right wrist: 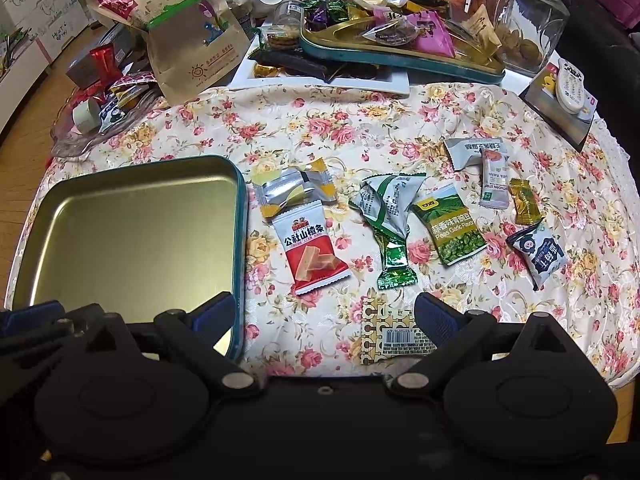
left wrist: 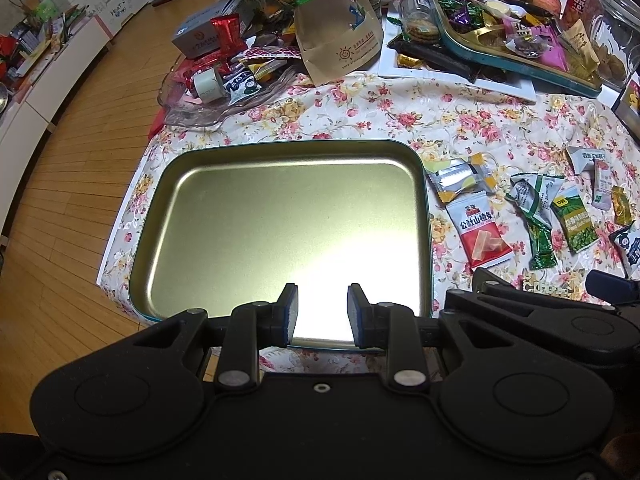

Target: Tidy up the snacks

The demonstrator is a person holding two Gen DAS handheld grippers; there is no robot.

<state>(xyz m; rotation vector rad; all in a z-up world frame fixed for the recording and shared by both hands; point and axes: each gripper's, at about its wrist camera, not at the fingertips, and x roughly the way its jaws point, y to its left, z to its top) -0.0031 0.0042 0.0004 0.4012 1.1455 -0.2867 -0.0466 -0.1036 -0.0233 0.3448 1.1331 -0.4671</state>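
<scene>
1. the loose snack packets lie in a scattered row on the floral tablecloth (right wrist: 400, 120), to the right of the tin tray (right wrist: 240, 216): a red-and-white hawthorn packet (right wrist: 314, 254) just beside the tray's right wall, a silver-and-yellow packet (right wrist: 294, 192) touching its top edge, then a crumpled green-and-white wrapper (right wrist: 390, 216), a green pea packet (right wrist: 450, 230), a small pale stick packet (right wrist: 494, 180), a gold candy (right wrist: 524, 202) and a dark blue-and-white packet (right wrist: 540, 254).
2. the tin tray sits at the near left of the cloth, gold inside, teal outside, with no snacks in it.
3. a patterned packet with a barcode (right wrist: 394, 336) lies nearest, on the cloth between the right gripper's fingers.
4. the right gripper (right wrist: 324, 316) hangs above the cloth with its jaws spread wide, grasping nothing.
5. the left gripper (left wrist: 322, 312) hangs over the tray's near edge, jaws partly apart and unclenched, nothing between the pads.
6. further back stand a second tray (right wrist: 400, 62) heaped with sweets, a brown paper bag (right wrist: 196, 52) and a glass jar (right wrist: 528, 20).
</scene>
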